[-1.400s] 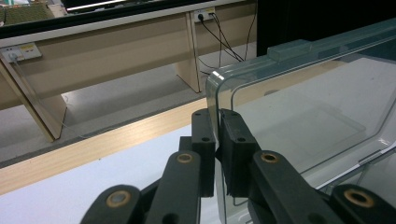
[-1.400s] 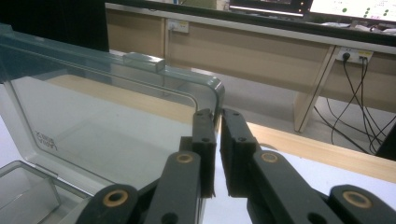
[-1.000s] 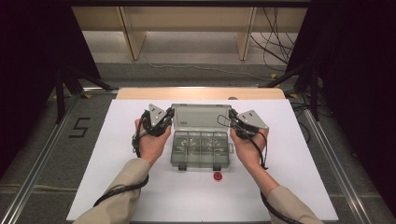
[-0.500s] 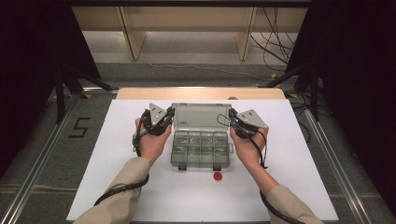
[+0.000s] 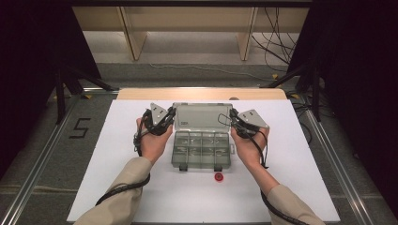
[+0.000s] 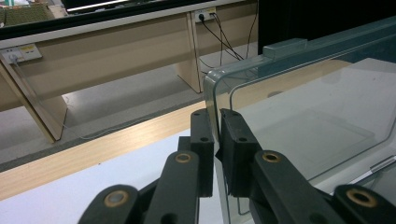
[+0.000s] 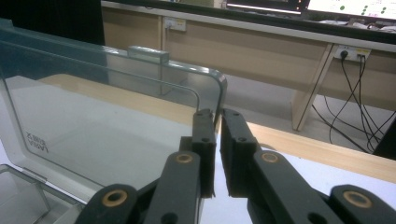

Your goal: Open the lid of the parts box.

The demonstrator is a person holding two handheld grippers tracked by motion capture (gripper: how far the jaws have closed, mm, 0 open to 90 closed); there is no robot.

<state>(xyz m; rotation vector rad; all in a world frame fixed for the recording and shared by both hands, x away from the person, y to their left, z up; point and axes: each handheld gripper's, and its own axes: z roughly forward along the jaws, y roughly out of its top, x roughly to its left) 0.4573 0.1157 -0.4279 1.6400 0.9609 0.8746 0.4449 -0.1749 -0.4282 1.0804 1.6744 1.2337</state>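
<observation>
A clear plastic compartment box (image 5: 201, 149) lies in the middle of the white table, its lid (image 5: 202, 117) standing raised at the back. My left gripper (image 5: 170, 116) is shut on the lid's left edge. In the left gripper view the jaws (image 6: 217, 125) pinch the lid's rim (image 6: 303, 107) near its rounded corner. My right gripper (image 5: 226, 117) is shut on the lid's right edge. The right gripper view has that edge of the lid (image 7: 93, 107) running between the closed jaws (image 7: 218, 125). The compartments look empty.
A small red round piece (image 5: 218, 176) lies on the white table top (image 5: 300, 154) just in front of the box. A wooden strip (image 5: 202, 93) borders the table's far edge. Beyond it stand desk legs and trailing cables (image 5: 277, 28).
</observation>
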